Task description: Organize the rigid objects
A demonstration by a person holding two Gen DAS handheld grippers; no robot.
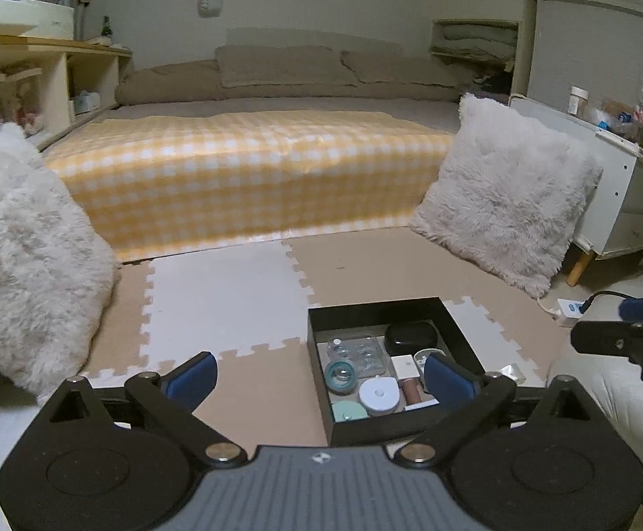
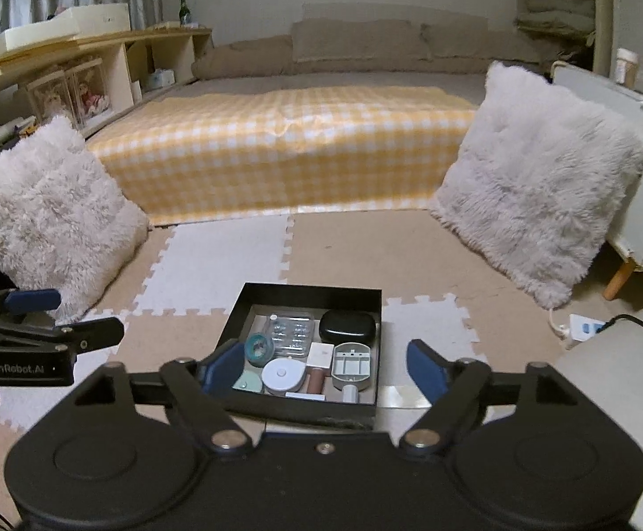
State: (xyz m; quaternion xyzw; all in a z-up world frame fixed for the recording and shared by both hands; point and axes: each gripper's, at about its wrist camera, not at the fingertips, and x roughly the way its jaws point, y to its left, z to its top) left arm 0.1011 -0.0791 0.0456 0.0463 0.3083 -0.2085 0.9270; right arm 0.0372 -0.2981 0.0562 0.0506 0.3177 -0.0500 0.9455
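A black open box [image 1: 319,323] [image 2: 308,290] sits on the foam floor mat. Inside it lie several small items: a black oval case [image 2: 348,325], a clear blister tray [image 2: 290,332], a teal ring [image 2: 259,347], a round white disc [image 2: 282,376], a small white block [image 2: 321,354] and a grey compartment piece [image 2: 352,365]. My left gripper [image 1: 321,374] hovers above the box's near left side, open and empty. My right gripper [image 2: 325,363] hangs over the box's near edge, also open with nothing held. Each gripper shows at the edge of the other's view.
Two fluffy white cushions [image 2: 55,217] [image 2: 538,186] lean left and right of a low bed with a yellow checked blanket [image 2: 286,146]. A white power strip [image 2: 587,327] and cable lie right of the box. A white cabinet [image 1: 631,203] stands at the right, shelves [image 2: 100,71] at the left.
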